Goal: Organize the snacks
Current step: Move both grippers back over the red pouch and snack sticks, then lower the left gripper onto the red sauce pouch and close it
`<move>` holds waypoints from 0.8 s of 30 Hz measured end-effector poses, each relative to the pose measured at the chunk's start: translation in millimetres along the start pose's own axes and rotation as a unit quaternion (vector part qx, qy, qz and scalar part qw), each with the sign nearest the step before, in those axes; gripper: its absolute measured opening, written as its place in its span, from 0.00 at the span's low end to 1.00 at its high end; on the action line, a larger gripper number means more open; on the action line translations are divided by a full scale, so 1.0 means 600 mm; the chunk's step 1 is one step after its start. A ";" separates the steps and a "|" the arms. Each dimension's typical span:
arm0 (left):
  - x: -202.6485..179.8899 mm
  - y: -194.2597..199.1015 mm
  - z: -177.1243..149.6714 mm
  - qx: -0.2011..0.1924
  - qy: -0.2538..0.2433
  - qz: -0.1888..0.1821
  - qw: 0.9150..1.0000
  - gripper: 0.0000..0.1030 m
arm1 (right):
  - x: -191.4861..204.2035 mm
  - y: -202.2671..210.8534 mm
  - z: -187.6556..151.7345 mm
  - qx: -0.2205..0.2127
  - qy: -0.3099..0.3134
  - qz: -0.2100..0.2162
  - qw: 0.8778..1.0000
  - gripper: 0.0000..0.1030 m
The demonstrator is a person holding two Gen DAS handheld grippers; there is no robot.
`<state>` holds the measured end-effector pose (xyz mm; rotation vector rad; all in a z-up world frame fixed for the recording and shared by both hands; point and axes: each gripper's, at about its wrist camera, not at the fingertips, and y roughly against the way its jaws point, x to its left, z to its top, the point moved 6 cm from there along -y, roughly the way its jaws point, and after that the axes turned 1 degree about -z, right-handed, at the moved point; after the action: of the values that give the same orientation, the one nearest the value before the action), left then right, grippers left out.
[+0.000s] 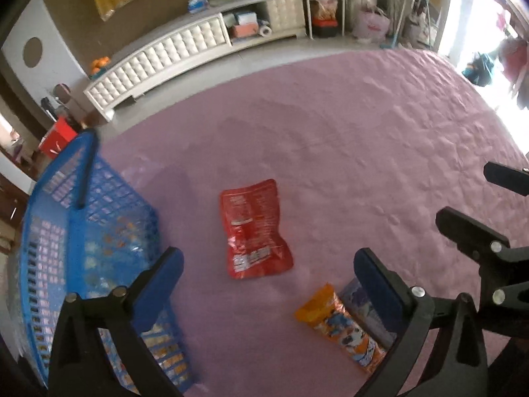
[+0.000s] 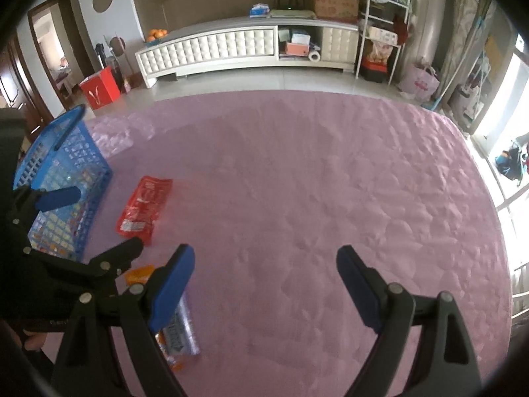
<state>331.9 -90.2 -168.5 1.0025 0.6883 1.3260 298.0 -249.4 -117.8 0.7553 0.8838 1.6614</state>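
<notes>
Snacks lie scattered on a pink quilted cover (image 1: 363,125) beside a blue basket (image 1: 99,205). The left gripper (image 1: 269,274) hangs over the cover with its jaws spread wide and nothing between the blue pads (image 1: 165,278) — the red packet (image 1: 254,231) lies flat on the cover just past the fingertips, printed side up, a short way right of the basket and not touching it. Near the gripper's right finger an orange packet (image 1: 344,327) lies on the cover with a pale bluish packet (image 1: 360,301) right alongside it, partly hidden by that finger. Packets show through the basket's mesh wall, though what they are is hard to tell.

The right gripper (image 2: 264,284) is also wide open and empty — bare pink cover lies between its fingers. In its view the pale packet (image 2: 182,330) sits just beside its left finger, and the red packet (image 2: 145,208) lies farther off, next to the basket (image 2: 76,165).
</notes>
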 end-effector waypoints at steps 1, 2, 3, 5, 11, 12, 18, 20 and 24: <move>-0.002 -0.006 0.003 0.002 -0.001 -0.007 1.000 0.99 | -0.006 -0.003 -0.001 0.000 -0.008 0.002 1.000 0.88; -0.002 -0.013 0.005 0.006 0.002 -0.014 1.000 0.99 | -0.012 -0.006 -0.001 0.002 -0.015 0.005 1.000 0.88; -0.001 -0.020 0.007 0.011 0.007 -0.021 1.000 0.99 | -0.019 -0.011 -0.003 0.004 -0.023 0.006 1.000 0.88; 0.005 -0.030 0.012 0.018 0.020 -0.034 0.999 0.99 | -0.021 -0.020 -0.007 0.010 -0.024 0.009 1.000 0.88; 0.009 -0.056 0.014 0.025 0.050 -0.066 0.996 0.97 | -0.009 -0.031 -0.016 0.022 -0.017 0.036 0.999 0.88; 0.008 -0.059 0.015 0.026 0.049 -0.069 0.996 0.95 | -0.006 -0.032 -0.015 0.022 -0.014 0.042 0.999 0.88; 0.011 -0.086 0.014 0.037 0.040 -0.057 0.997 0.81 | 0.020 -0.033 -0.030 0.029 0.010 0.063 0.998 0.88; 0.019 -0.098 0.012 0.044 0.049 -0.051 0.996 0.64 | 0.023 -0.035 -0.035 0.033 0.016 0.063 0.997 0.88; 0.034 -0.114 0.008 0.059 0.070 -0.055 0.994 0.56 | 0.015 -0.036 -0.034 0.034 0.005 0.068 0.997 0.88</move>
<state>370.6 -68.0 -224.7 0.9574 0.9256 1.2785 289.4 -240.9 -146.6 0.8705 0.9182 1.7627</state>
